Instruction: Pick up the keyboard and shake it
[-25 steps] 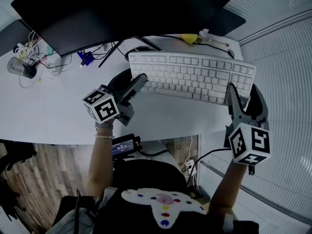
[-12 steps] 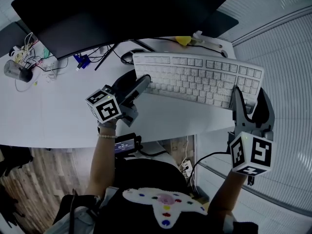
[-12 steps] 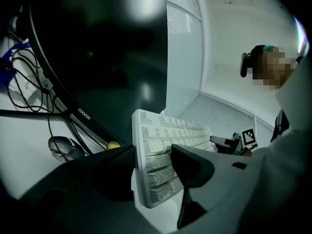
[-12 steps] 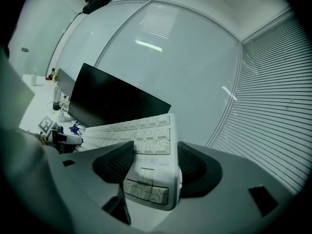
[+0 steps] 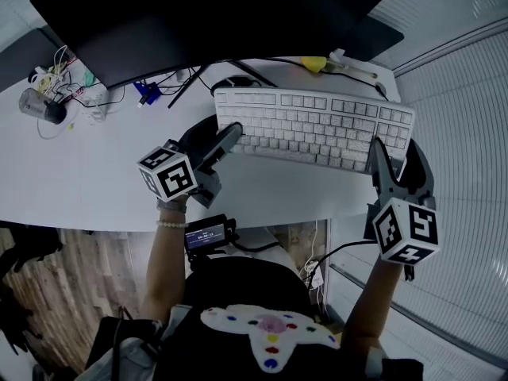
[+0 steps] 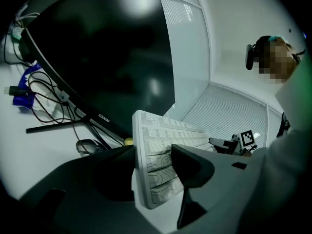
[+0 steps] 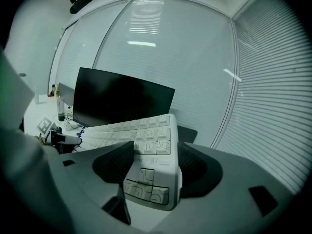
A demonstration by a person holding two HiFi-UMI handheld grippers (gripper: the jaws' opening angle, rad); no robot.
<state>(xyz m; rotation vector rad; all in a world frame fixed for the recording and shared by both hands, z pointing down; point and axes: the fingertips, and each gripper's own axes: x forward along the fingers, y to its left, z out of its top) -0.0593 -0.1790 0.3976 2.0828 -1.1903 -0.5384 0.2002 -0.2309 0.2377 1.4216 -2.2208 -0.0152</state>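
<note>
Overhead; close views from keyboard [image 5: 313,127] ends

White rectangular plastic keyboard [image 5: 317,129] with rows of pale keys, key side up, long axis running left to right. Its left short end sits clamped between the jaws of the left gripper [image 5: 228,133], its right end in the right gripper [image 5: 379,153].

One keyboard [image 5: 313,129], one monitor [image 5: 214,14], one tabletop [image 5: 79,173], and two grippers: left gripper [image 5: 222,138], right gripper [image 5: 393,155].

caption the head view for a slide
Left gripper and right gripper clamp the white keyboard by its ends, over the desk before a dark monitor.
</note>
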